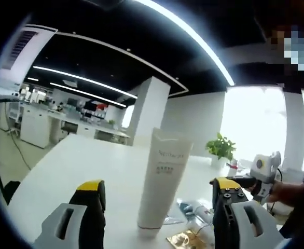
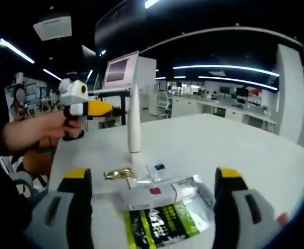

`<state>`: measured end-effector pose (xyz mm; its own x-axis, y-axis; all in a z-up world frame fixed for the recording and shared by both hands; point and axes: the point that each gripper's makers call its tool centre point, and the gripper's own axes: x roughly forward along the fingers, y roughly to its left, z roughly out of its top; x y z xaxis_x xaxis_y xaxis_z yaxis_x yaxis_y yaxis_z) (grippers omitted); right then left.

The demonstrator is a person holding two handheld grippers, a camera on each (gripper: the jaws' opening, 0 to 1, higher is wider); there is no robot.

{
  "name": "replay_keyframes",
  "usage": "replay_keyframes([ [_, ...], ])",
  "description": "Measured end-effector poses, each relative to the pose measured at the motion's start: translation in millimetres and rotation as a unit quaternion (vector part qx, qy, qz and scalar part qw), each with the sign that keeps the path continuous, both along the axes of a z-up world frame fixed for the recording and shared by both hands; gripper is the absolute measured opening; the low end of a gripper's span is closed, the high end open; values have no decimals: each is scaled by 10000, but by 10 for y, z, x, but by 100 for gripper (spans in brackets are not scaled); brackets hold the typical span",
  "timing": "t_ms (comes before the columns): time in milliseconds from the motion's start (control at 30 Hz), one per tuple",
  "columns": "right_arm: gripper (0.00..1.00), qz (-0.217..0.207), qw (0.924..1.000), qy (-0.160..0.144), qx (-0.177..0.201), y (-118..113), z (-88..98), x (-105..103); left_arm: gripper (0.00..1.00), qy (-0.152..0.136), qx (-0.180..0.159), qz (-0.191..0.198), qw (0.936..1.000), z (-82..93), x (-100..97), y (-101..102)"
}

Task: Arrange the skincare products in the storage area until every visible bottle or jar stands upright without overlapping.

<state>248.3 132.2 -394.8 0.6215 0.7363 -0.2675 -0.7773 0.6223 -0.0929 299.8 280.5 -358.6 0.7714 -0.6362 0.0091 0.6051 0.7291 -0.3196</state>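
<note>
one white tube (image 1: 162, 179) stands cap-down on the counter (image 1: 90, 166), long axis upright, straight ahead between the wide-open, empty left fingers (image 1: 154, 220). the right fingers (image 2: 152, 207), also spread and empty, face it beyond flat packets (image 2: 162, 215); left looks nearer.

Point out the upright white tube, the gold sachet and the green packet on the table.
white tube (image 1: 162, 176): left gripper view, middle of its body.
gold sachet (image 2: 117, 174): right gripper view, centre of the foil.
green packet (image 2: 160, 220): right gripper view, its printed green face.
</note>
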Motion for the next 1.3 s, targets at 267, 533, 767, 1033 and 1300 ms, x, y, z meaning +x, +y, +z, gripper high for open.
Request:
replay_keyframes([
  [267, 100, -52, 10000, 22, -65, -52, -14, -14, 64, 8, -5, -413, 9991, -5, 91, -96],
  [533, 99, -120, 9999, 47, -112, -95, -33, -37, 63, 154, 291, -721, 9969, -128, 169, -203],
  [767, 99, -133, 9998, 57, -112, -105, -39, -69, 59, 249, 412, -987, 9940, -213, 182, -282],
  [1033, 98, -168, 9997, 64, -158, -149, -64, -80, 36, 78, 755, -967, 9924, -242, 176, -299],
  [1300, 98, -141, 9997, 106, -172, -144, -101, -87, 33, -83, 1097, -832, 9904, -256, 144, -323],
])
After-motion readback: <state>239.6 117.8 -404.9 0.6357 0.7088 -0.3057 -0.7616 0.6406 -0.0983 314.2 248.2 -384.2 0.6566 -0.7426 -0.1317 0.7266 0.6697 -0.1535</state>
